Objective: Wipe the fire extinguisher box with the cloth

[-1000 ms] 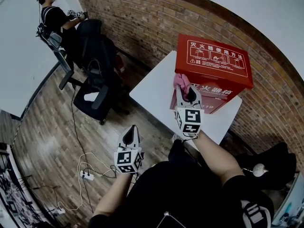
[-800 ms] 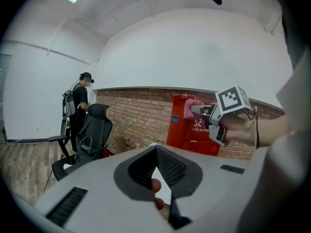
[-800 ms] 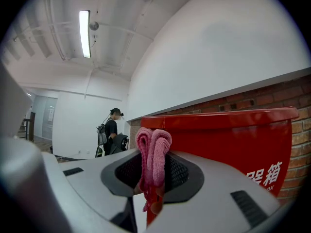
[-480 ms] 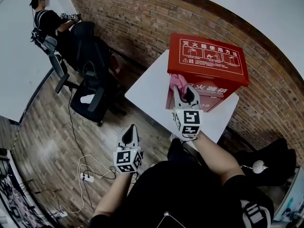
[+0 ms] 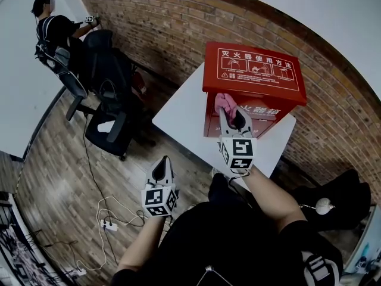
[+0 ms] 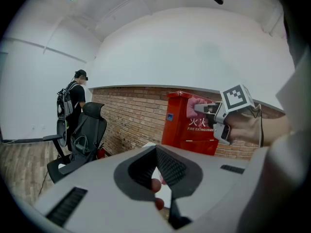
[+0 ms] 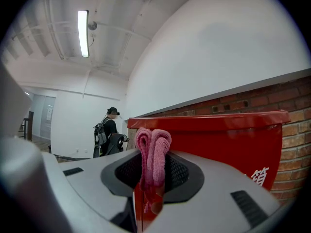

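Observation:
The red fire extinguisher box (image 5: 255, 76) stands on a white table (image 5: 181, 117) against the brick wall. My right gripper (image 5: 230, 111) is shut on a folded pink cloth (image 5: 224, 101), which is pressed to the box's front, just under the lid near its left corner. In the right gripper view the cloth (image 7: 152, 152) sticks up between the jaws, with the box (image 7: 223, 140) right behind it. My left gripper (image 5: 162, 164) hangs shut and empty over the floor, short of the table. The left gripper view shows the box (image 6: 184, 125) and the right gripper (image 6: 206, 109) ahead.
Black office chairs (image 5: 110, 109) stand left of the table, and a person (image 5: 50, 28) sits at the far left by the wall. Cables and a power strip (image 5: 107, 223) lie on the wooden floor. A dark chair (image 5: 333, 204) is at the right.
The right gripper with the cloth has slid slightly right along the box's front. The head view has shifted, and the left gripper has hardly moved.

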Available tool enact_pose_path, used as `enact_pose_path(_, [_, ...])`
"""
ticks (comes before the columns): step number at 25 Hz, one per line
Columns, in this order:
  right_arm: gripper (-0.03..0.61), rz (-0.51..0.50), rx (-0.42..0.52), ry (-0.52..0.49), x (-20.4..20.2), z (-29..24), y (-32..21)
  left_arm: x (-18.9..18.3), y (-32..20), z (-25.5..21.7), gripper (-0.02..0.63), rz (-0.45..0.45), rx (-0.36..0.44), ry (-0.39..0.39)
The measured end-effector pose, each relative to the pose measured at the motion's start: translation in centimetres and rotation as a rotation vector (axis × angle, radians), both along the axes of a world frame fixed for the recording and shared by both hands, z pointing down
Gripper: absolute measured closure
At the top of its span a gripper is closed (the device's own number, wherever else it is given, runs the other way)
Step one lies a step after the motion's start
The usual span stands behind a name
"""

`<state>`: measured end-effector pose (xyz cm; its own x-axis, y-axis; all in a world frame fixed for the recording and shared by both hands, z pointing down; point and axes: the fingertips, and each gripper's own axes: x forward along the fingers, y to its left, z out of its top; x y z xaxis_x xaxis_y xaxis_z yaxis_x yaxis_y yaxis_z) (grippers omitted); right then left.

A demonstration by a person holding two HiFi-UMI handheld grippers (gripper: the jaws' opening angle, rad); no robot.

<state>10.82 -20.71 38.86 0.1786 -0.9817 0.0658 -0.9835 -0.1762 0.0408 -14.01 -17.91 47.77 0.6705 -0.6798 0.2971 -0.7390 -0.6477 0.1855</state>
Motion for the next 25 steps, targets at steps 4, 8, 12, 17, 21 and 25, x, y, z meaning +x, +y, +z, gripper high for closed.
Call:
enact_pose_path(4, [0.468,0.01,-0.001,0.001,0.8,0.0,0.6,0.6,0.2,-0.1,0.586,0.01,0.003,-0.002])
enact_pose_path(8, [0.468,0.022,-0.001,-0.001,1.5,0.0,1.0,1.0,0.4,0.0,0.586,0.019,0.003,-0.005])
enact_pose_path(12, [0.468,0.037,-0.001,-0.002,2.1,0.0,1.6,1.4,0.6,0.1,0.586,0.028,0.0,-0.007])
enact_pose_path(17, [0.468,0.054,-0.001,0.002,3.2,-0.1,2.3,2.1,0.8,0.0,0.586,0.04,0.003,-0.008])
enact_pose_path(21, [0.468,0.066,-0.002,0.006,3.9,-0.1,2.9,2.7,1.1,-0.1,0.586,0.052,0.005,-0.007])
enact_pose_path(25, [0.468,0.081,-0.002,0.008,4.6,-0.2,3.5,3.0,1.4,0.0,0.586,0.06,0.002,-0.011])
